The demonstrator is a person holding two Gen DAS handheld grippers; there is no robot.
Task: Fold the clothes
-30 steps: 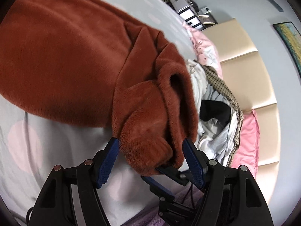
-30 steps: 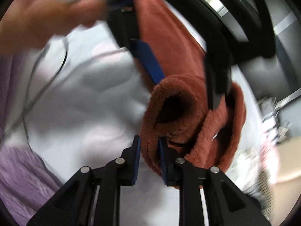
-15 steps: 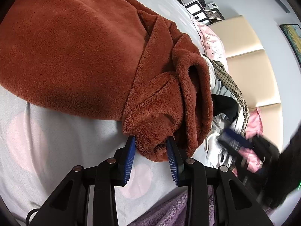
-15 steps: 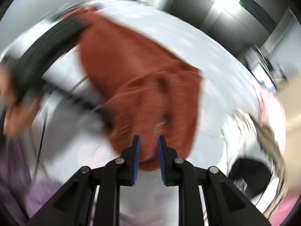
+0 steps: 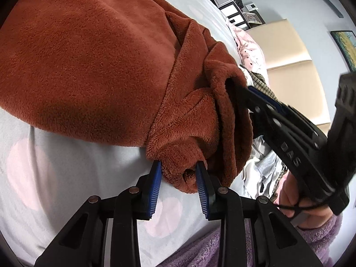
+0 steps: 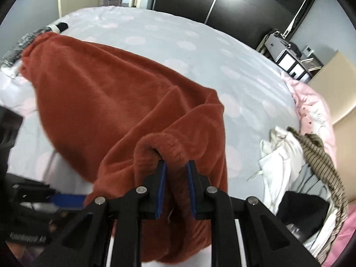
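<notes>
- The rust-brown fleece garment (image 5: pixel 93 62) lies spread over the pale spotted bedsheet (image 5: pixel 44 178), filling the left and middle of the left wrist view, with its bunched end drawn toward the camera.
- In the same view the left gripper (image 5: pixel 179 179) is closing on that bunched end: a thick roll of fleece sits between its blue pads (image 5: pixel 155 189) and both pads press into the pile.
- To the right of it, the right gripper (image 5: pixel 255 98) reaches in from the lower right and bites a fold of the same garment; a hand (image 5: pixel 296 200) grips its handle above a lilac fleecy sleeve (image 5: pixel 289 244).
- Behind that gripper a pile of light and striped clothes (image 5: pixel 264 166) lies on the bed, beside a cream padded headboard (image 5: pixel 296 66).
- In the right wrist view the garment (image 6: pixel 100 102) stretches from the far left edge of the bed down to the camera.
- The right gripper (image 6: pixel 175 182) holds a rolled edge of the fleece clamped between its narrow-set pads, the cloth hanging below them.
- At the lower left of this view a blue pad of the left gripper (image 6: pixel 66 199) shows against the fleece, blurred, so its contact cannot be judged here.
- On the right, the clothes pile (image 6: pixel 300 173) lies well apart from the garment, next to pink bedding (image 6: pixel 311 102).
</notes>
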